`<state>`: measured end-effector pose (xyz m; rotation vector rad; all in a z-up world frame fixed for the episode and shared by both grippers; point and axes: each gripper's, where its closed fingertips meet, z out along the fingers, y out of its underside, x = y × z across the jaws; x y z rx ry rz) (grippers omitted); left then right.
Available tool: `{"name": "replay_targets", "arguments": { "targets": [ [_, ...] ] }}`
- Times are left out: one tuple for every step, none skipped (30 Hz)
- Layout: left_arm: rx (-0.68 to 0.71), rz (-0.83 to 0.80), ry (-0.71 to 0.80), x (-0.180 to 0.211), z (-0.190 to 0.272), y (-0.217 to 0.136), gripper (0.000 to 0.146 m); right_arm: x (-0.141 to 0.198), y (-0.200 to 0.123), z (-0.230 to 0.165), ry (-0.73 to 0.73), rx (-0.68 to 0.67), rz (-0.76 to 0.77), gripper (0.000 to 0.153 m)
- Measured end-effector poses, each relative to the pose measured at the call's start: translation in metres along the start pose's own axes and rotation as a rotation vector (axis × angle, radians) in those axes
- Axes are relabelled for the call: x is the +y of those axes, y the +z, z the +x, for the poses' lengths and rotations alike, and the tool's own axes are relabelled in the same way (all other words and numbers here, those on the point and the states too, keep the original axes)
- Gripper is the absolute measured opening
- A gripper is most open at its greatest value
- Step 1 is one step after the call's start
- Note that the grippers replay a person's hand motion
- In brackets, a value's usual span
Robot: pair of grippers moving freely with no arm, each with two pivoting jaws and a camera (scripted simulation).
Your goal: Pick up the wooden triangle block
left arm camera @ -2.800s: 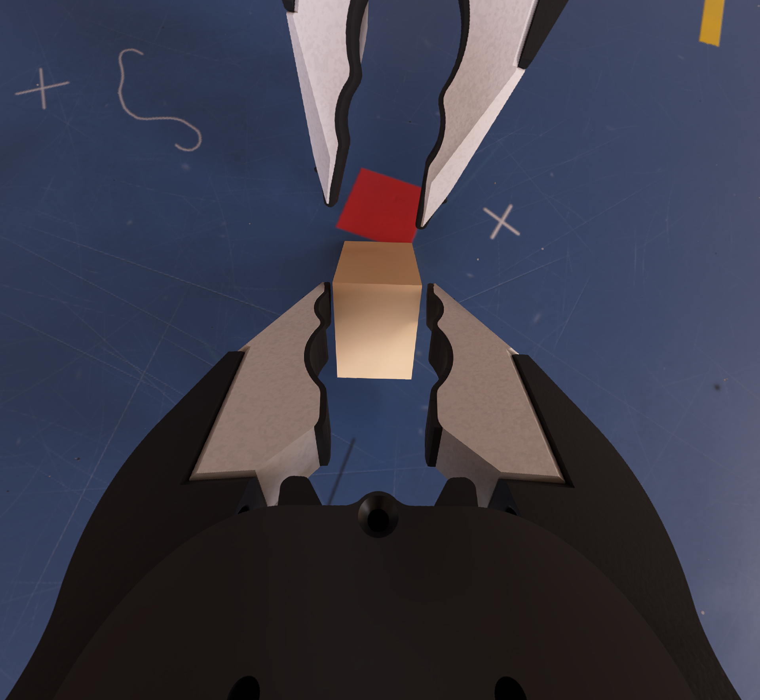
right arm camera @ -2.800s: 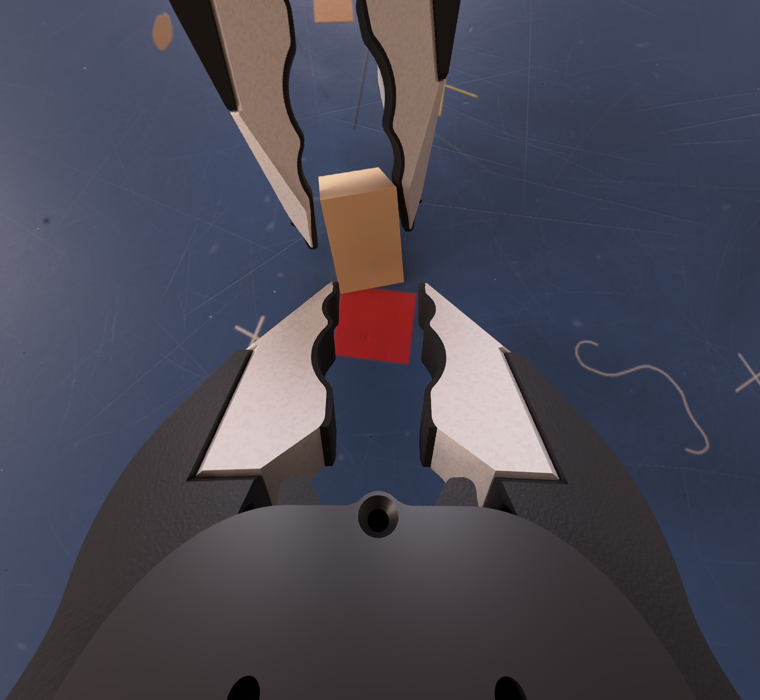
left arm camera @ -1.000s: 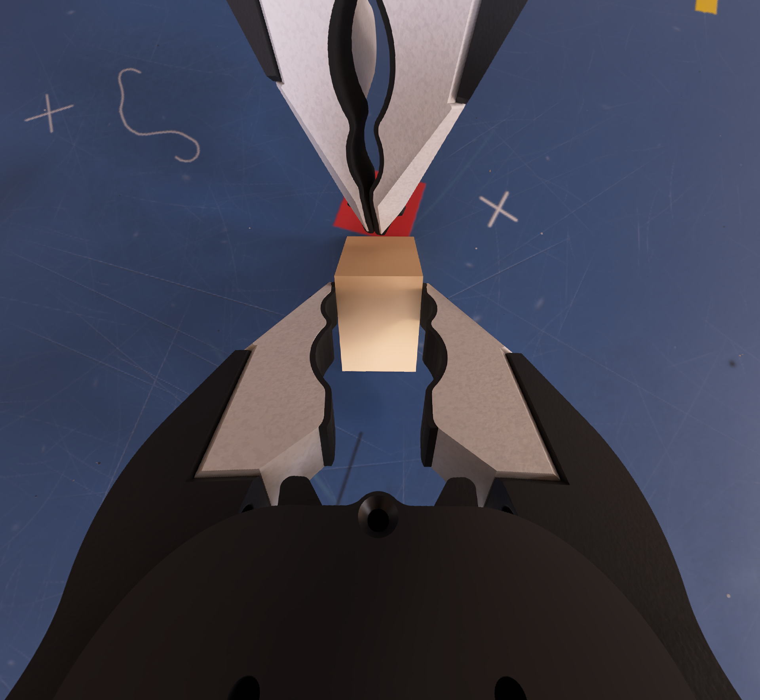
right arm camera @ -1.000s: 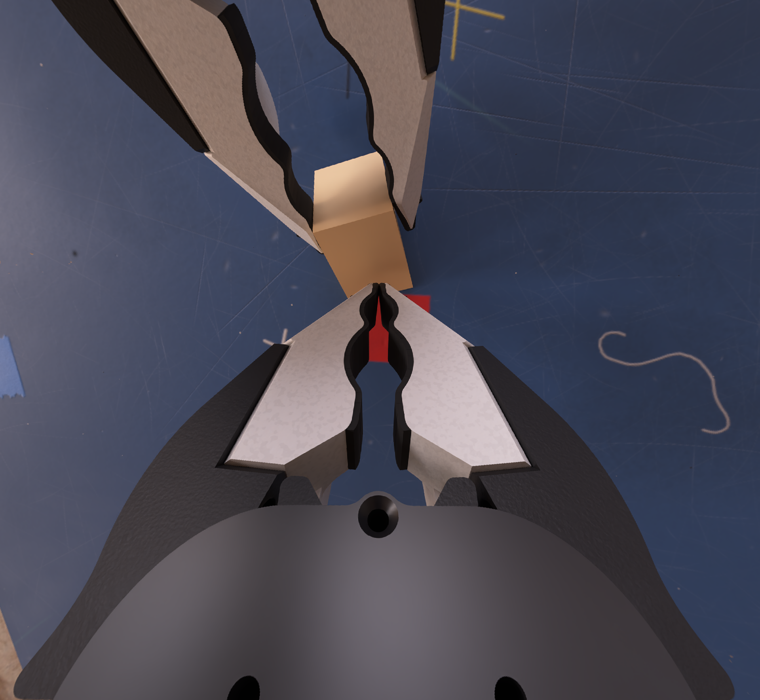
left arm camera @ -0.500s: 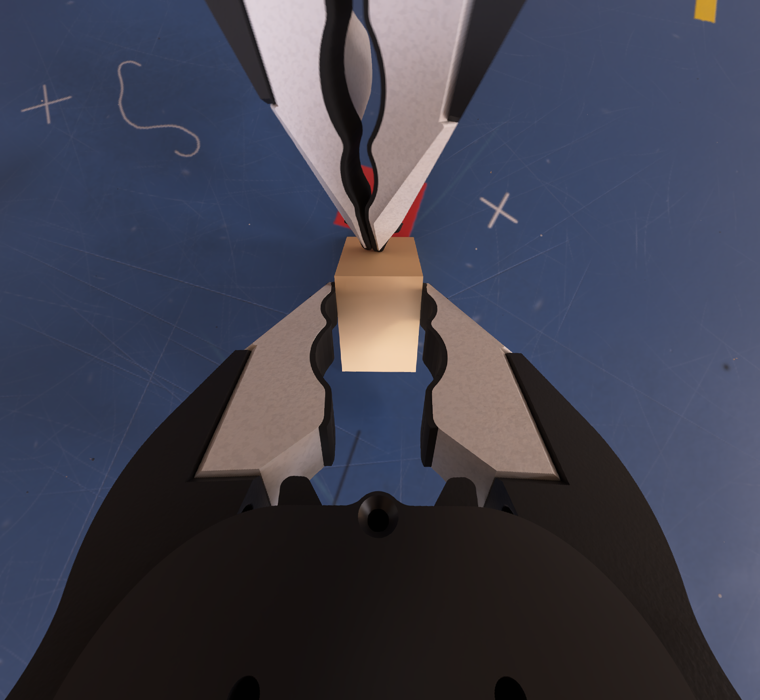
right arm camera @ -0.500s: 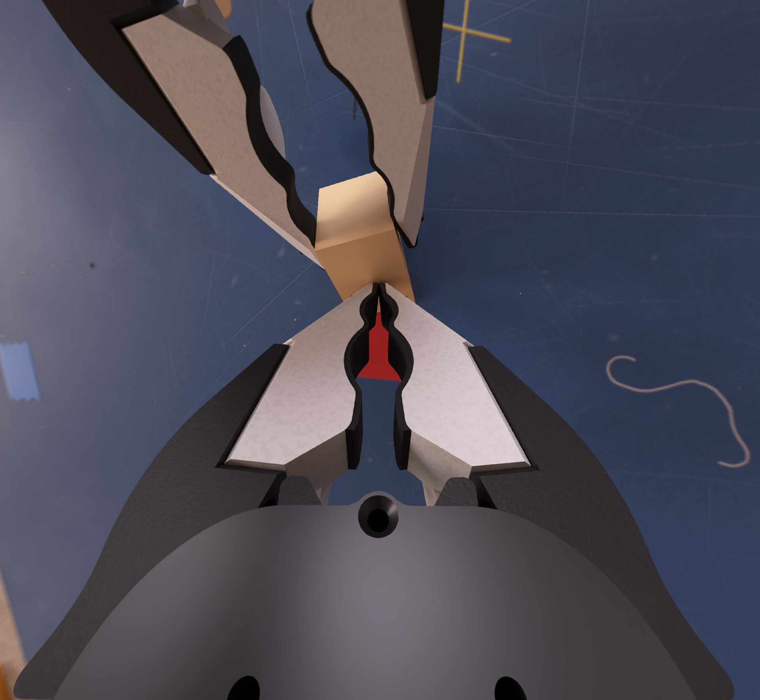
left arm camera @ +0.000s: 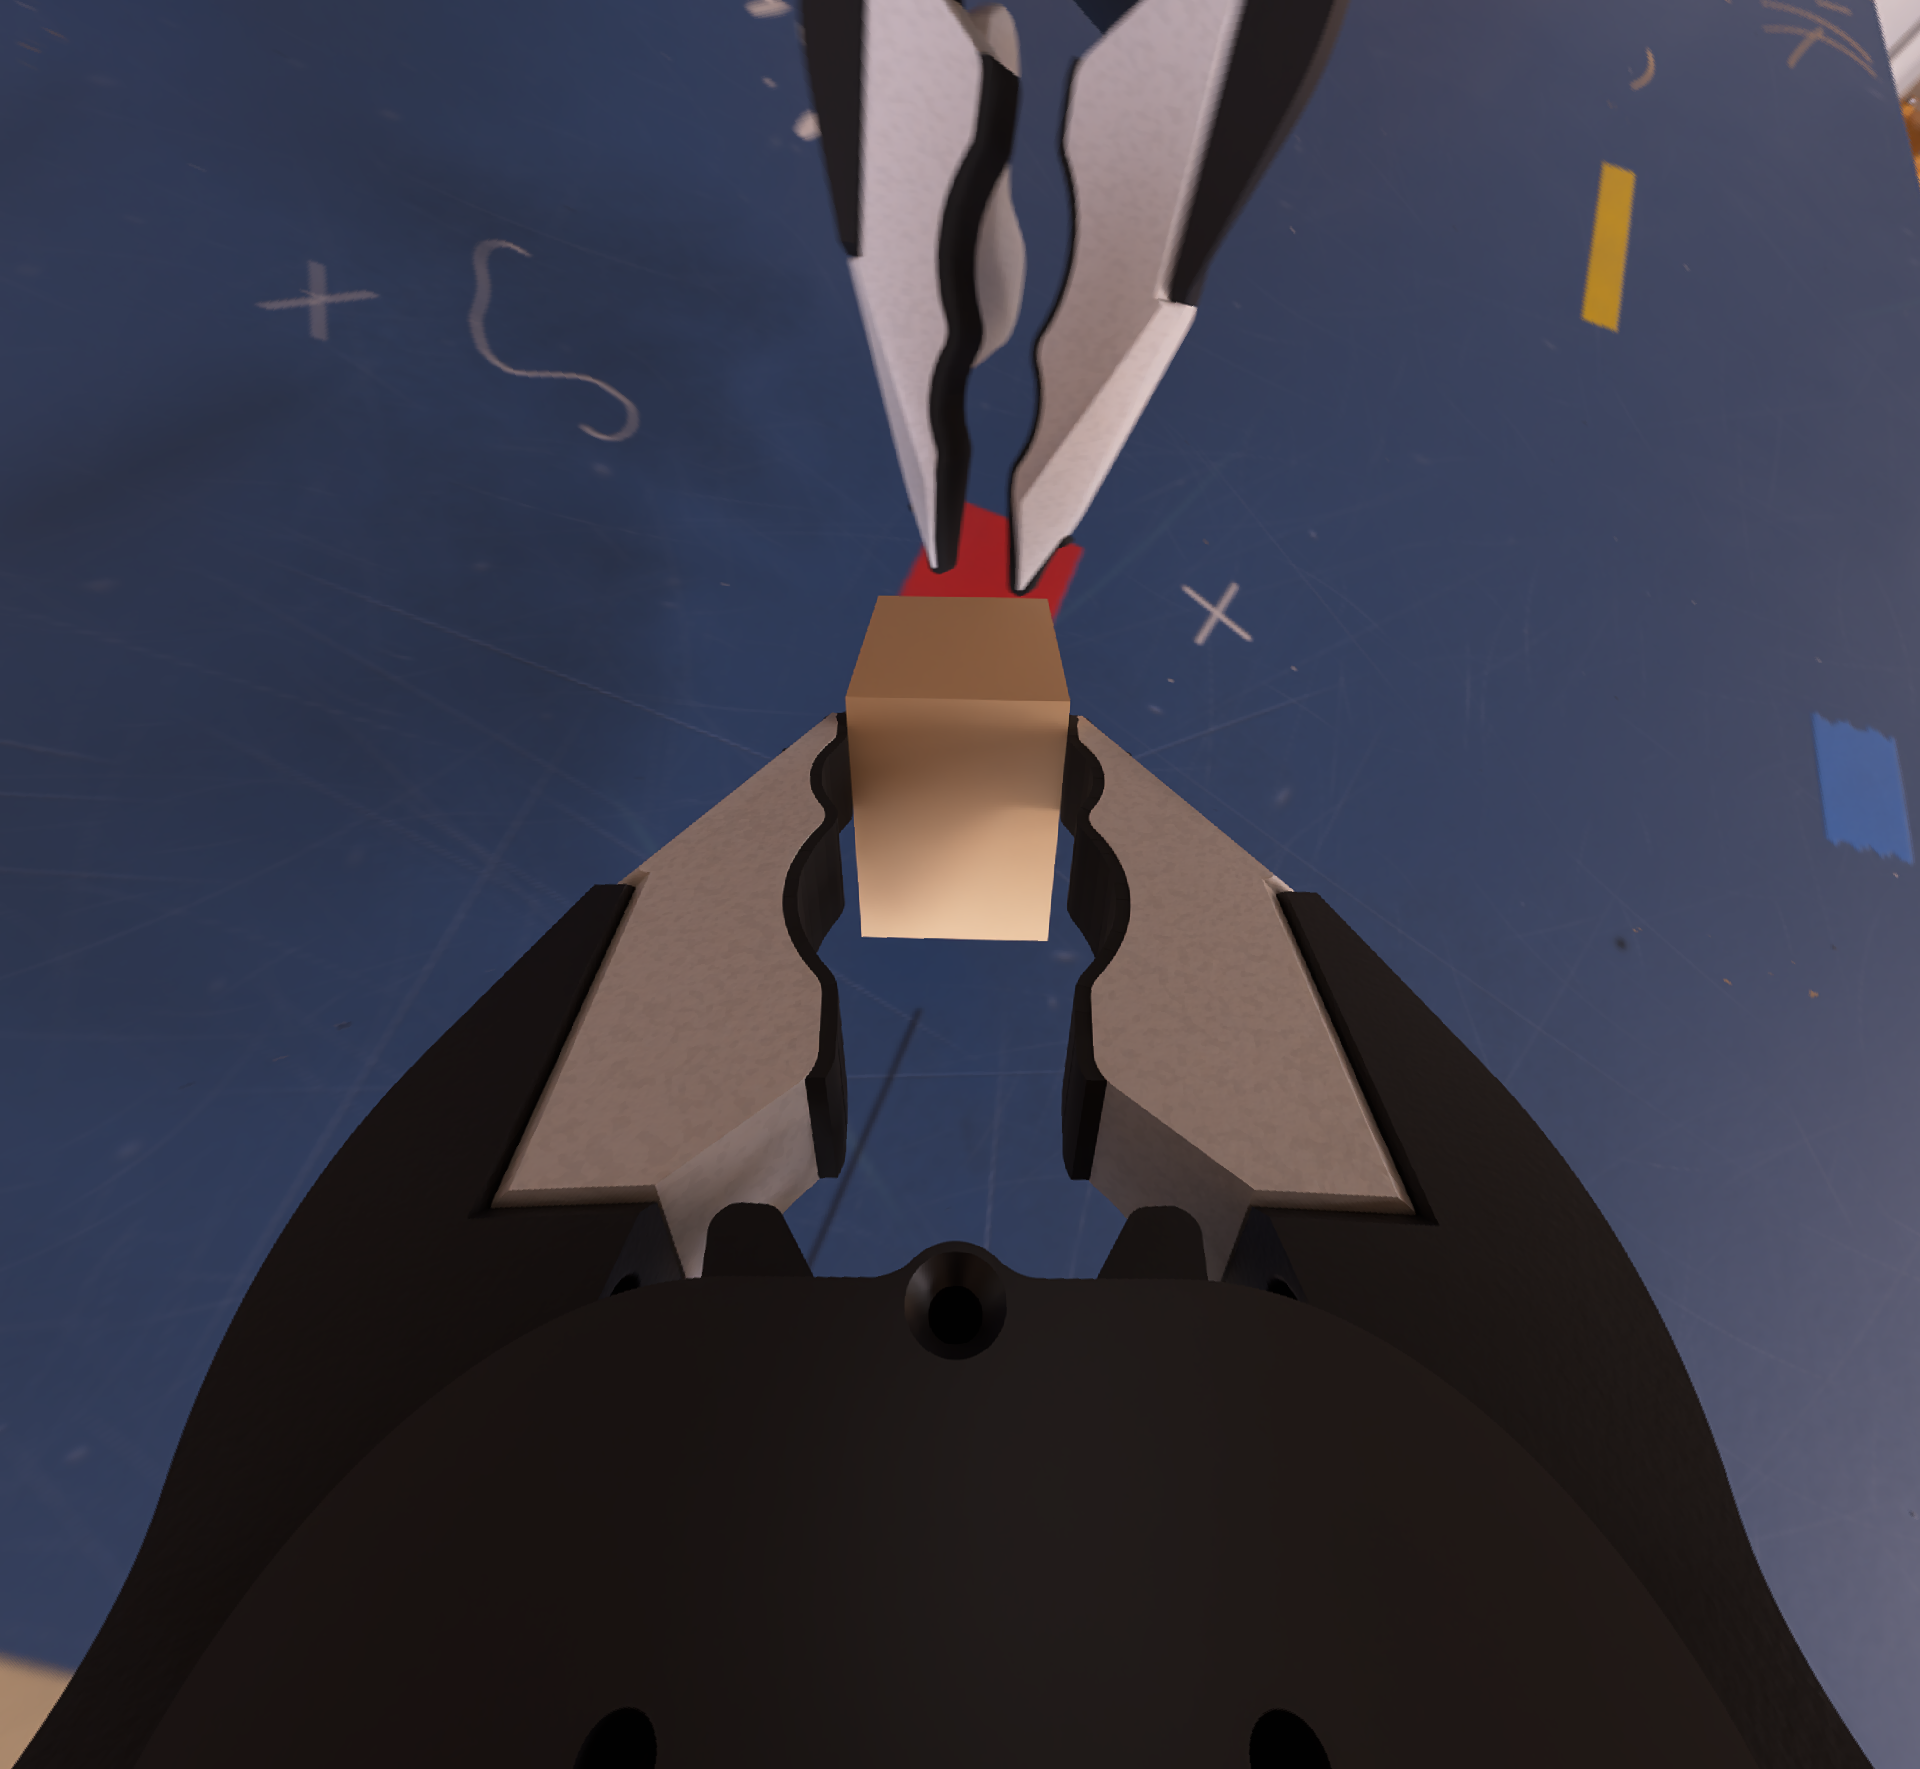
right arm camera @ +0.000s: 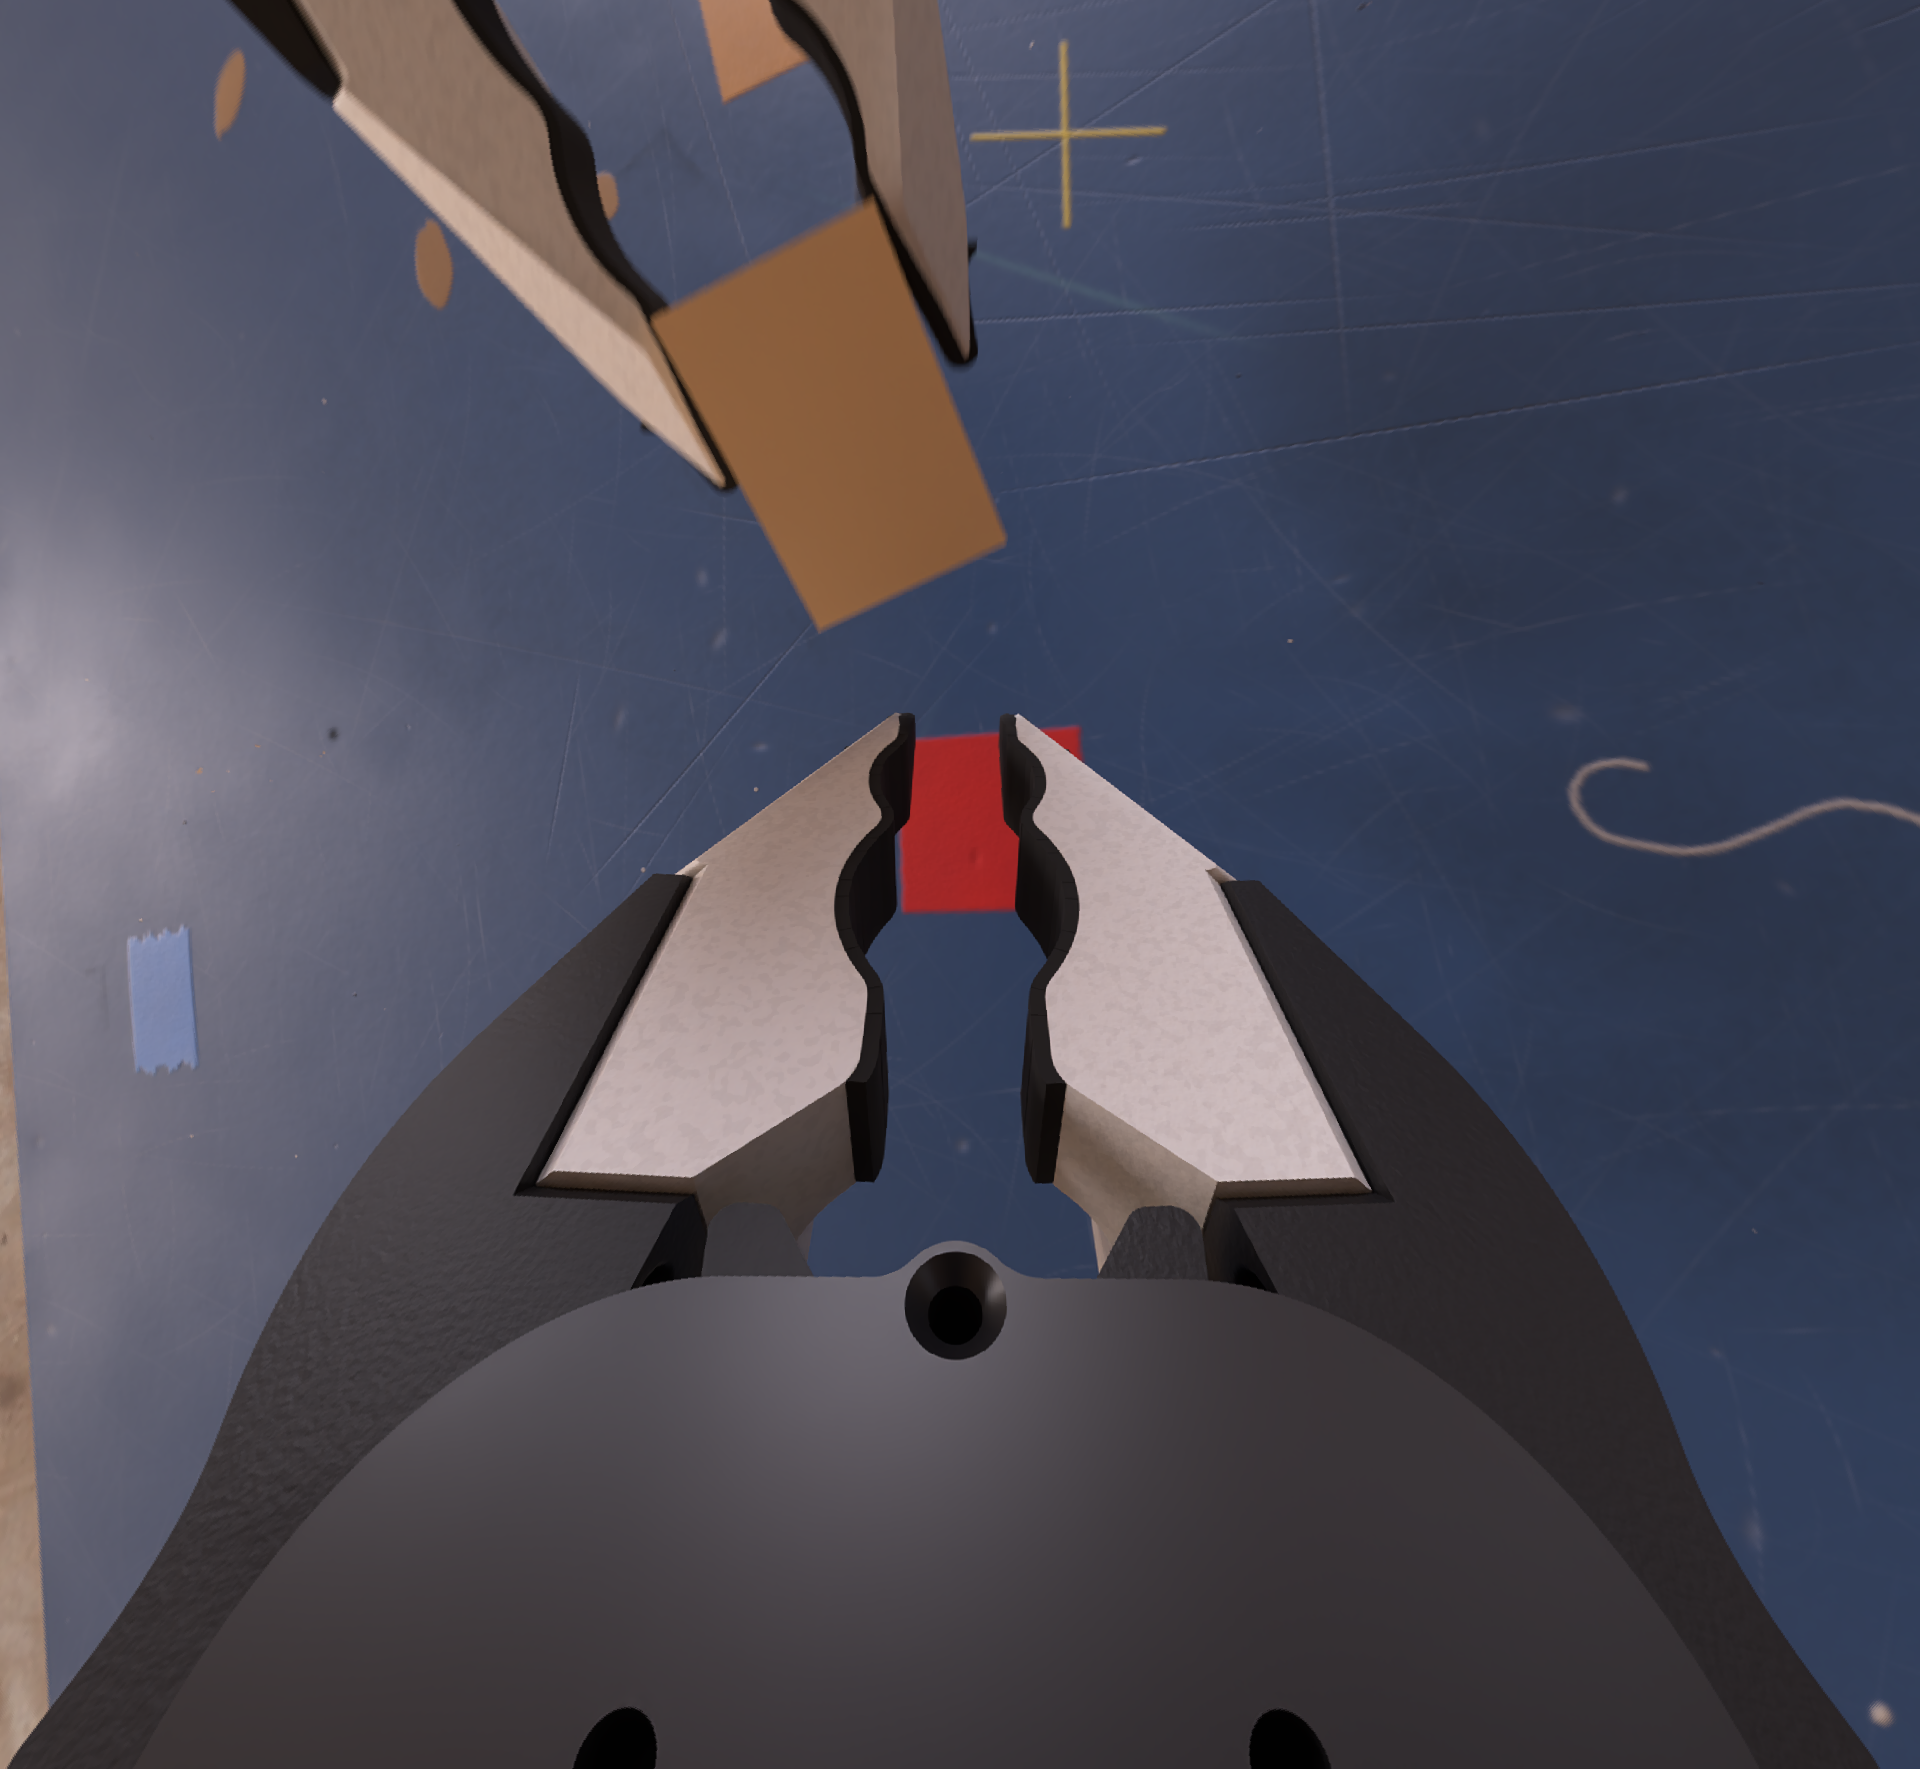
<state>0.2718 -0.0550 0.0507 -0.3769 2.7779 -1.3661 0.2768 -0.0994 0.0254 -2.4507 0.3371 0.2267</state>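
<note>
My scratched dark-blue counter (left arm camera: 416,784) carries chalk marks and tape scraps. My left tongs (left arm camera: 957,722) are clamped on the tan wooden triangle block (left arm camera: 956,815), its sides pressed between both tips. My right tongs (right arm camera: 957,722) stand slightly apart, facing it, framing a flat red square patch (right arm camera: 956,836) on the counter.

We see a tan wooden triangle block (left arm camera: 956,784), paler on its near face and browner on top. Above it lies a flat red square (left arm camera: 982,556). The tabletop (left arm camera: 416,680) is dark blue, crossed by fine pale scratches and chalky white cross marks. At the right of the left wrist frame sit a yellow strip (left arm camera: 1608,260) and a blue tape patch (left arm camera: 1865,786). The left gripper (left arm camera: 956,732) is black with beige fingers, and the right gripper (right arm camera: 956,732) dark grey with whitish mottled fingers.
</note>
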Motion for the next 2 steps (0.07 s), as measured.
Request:
{"name": "replay_targets", "arguments": {
  "targets": [
    [-0.020,0.011,-0.001,-0.0031,-0.0053,-0.0046,0.040,-0.0009,-0.0027,0.0014,0.005,0.000,0.019,0.018],
    [-0.057,0.013,-0.002,-0.0049,-0.0116,-0.0078,0.040,-0.0026,-0.0050,0.0020,0.010,-0.005,0.043,0.019]
  ]
}}
